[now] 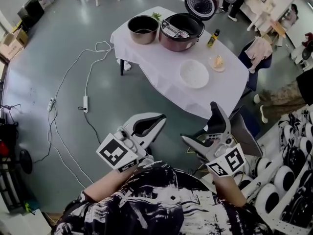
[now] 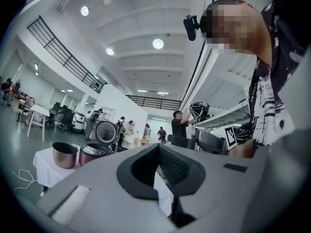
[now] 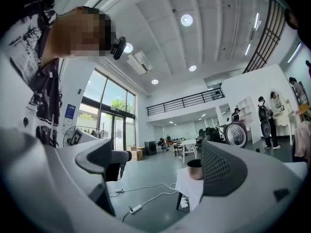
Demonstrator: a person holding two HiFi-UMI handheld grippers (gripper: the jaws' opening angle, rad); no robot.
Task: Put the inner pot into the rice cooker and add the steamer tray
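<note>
— How are the claws standing?
— The left gripper is pressing its jaw tips together on nothing. The right gripper is gaping wide, empty. Both are hanging close to the body.
— And the inner pot?
— It's sitting upright on the table, just left of the open rice cooker, well apart and straight ahead of the left gripper, which looks nearer.

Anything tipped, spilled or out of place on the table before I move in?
Nothing stands out. The inner pot stands upright beside the open rice cooker, the steamer tray lies flat nearby, nothing spilled. A corded power strip lies left of the table.
</note>
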